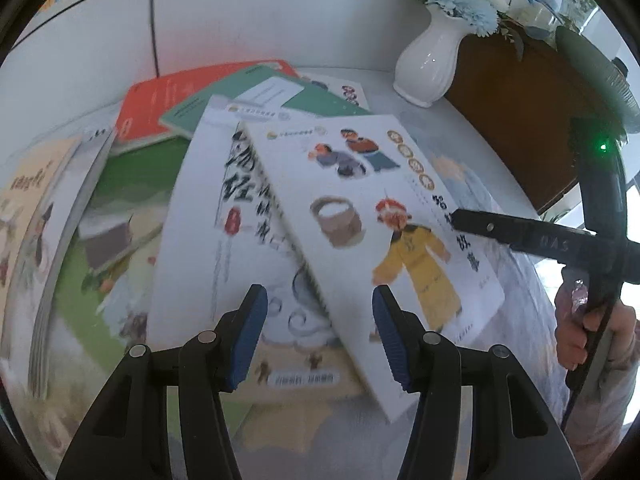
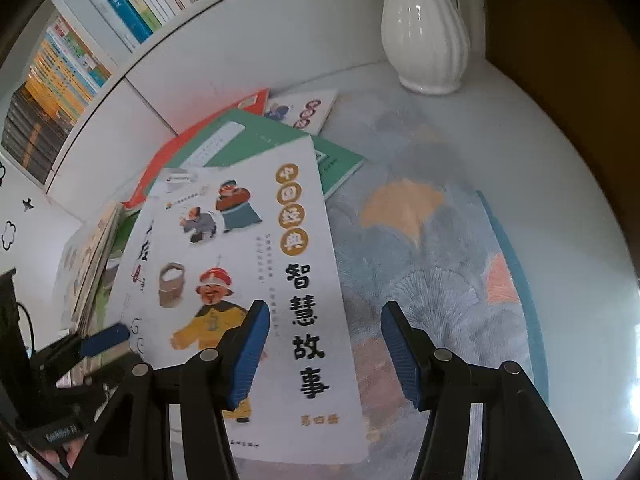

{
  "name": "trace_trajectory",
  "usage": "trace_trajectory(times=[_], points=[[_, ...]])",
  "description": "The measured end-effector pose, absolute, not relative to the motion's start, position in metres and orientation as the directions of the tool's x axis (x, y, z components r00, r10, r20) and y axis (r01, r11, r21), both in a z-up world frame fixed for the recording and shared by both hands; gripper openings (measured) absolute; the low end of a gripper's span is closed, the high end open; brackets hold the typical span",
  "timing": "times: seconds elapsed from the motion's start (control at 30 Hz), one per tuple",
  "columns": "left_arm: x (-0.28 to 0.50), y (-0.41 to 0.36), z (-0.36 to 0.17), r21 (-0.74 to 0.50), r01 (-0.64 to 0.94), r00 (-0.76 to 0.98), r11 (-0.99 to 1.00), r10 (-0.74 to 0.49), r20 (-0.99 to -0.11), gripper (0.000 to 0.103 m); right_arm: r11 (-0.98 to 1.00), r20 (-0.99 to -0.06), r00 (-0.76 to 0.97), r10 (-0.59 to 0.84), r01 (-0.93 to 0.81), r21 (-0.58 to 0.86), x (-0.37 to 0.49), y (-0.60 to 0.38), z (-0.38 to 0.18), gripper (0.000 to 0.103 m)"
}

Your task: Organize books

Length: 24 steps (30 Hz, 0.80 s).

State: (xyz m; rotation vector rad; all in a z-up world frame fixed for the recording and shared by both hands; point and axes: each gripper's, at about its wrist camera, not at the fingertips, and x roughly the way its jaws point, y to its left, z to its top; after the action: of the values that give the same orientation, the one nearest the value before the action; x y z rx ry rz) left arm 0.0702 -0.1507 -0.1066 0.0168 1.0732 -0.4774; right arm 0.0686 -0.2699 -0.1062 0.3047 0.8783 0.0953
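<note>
**White storybook topping a loose pile, both grippers spread**

White-covered, the illustrated storybook (image 2: 256,280) lies uppermost on a scattered heap of books, askew across a calligraphy-titled book (image 1: 224,208). Beneath and behind these sit a green book (image 2: 280,140), a red book (image 1: 148,108) and a small white picture book (image 2: 304,110); a further stack (image 1: 52,220) fans out at the left. Their crossed, overlapping angles suggest an unsorted pile, with squaring up not yet begun.

The left gripper (image 1: 320,336) hovers over the near end of the heap, jaws spread and holding nothing. The right gripper (image 2: 324,352) is likewise spread and empty, straddling the storybook's right edge from above, its left pad over the cover and its right pad over the mat (image 2: 452,280). This placement reads as an approach to the top book, judged the likeliest first pick since it lies free.

The pale counter (image 2: 560,168) carries a patterned blue mat and a white ribbed vase (image 1: 432,64) of blue flowers (image 1: 464,4). A white panel backs it, with filled bookshelves (image 2: 120,12) above, the probable destination.
</note>
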Motion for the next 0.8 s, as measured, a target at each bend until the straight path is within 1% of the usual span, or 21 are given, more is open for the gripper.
trace_trajectory(times=[0.1,0.2,0.23,0.3,0.37,0.57,0.73,0.8], points=[[0.073,-0.16,-0.109,-0.182,0.416,0.399,0.891,-0.359,-0.844,0.053,0.951,-0.741,0.636,0.217,0.034,0.308,0.067,-0.27,-0.11,0.057],[0.074,-0.168,-0.11,-0.177,0.45,0.392,0.875,-0.372,-0.841,0.053,0.942,-0.74,0.614,0.275,-0.017,0.336,0.068,-0.259,-0.111,0.057],[0.071,-0.171,-0.111,-0.175,0.469,0.387,0.866,-0.379,-0.84,0.054,0.942,-0.743,0.608,0.28,-0.028,0.333,0.067,-0.255,-0.112,0.058],[0.066,-0.172,-0.112,-0.133,0.478,0.413,0.868,-0.356,-0.838,0.054,0.966,-0.768,0.601,0.221,-0.026,0.258,0.062,-0.238,-0.111,0.059],[0.057,-0.168,-0.113,-0.089,0.487,0.434,0.869,-0.329,-0.839,0.054,0.974,-0.779,0.594,0.199,-0.03,0.226,0.055,-0.228,-0.113,0.059],[0.035,-0.135,-0.109,-0.14,0.456,0.388,0.879,-0.338,-0.857,0.054,0.968,-0.796,0.554,0.245,-0.088,0.236,0.027,-0.216,-0.12,0.059],[-0.002,-0.092,-0.108,-0.2,0.413,0.351,0.889,-0.358,-0.865,0.053,0.96,-0.8,0.531,0.281,-0.148,0.239,0.025,-0.215,-0.121,0.059],[-0.025,-0.072,-0.105,-0.202,0.402,0.362,0.893,-0.358,-0.861,0.053,0.958,-0.803,0.524,0.285,-0.176,0.225,0.026,-0.207,-0.118,0.059]])
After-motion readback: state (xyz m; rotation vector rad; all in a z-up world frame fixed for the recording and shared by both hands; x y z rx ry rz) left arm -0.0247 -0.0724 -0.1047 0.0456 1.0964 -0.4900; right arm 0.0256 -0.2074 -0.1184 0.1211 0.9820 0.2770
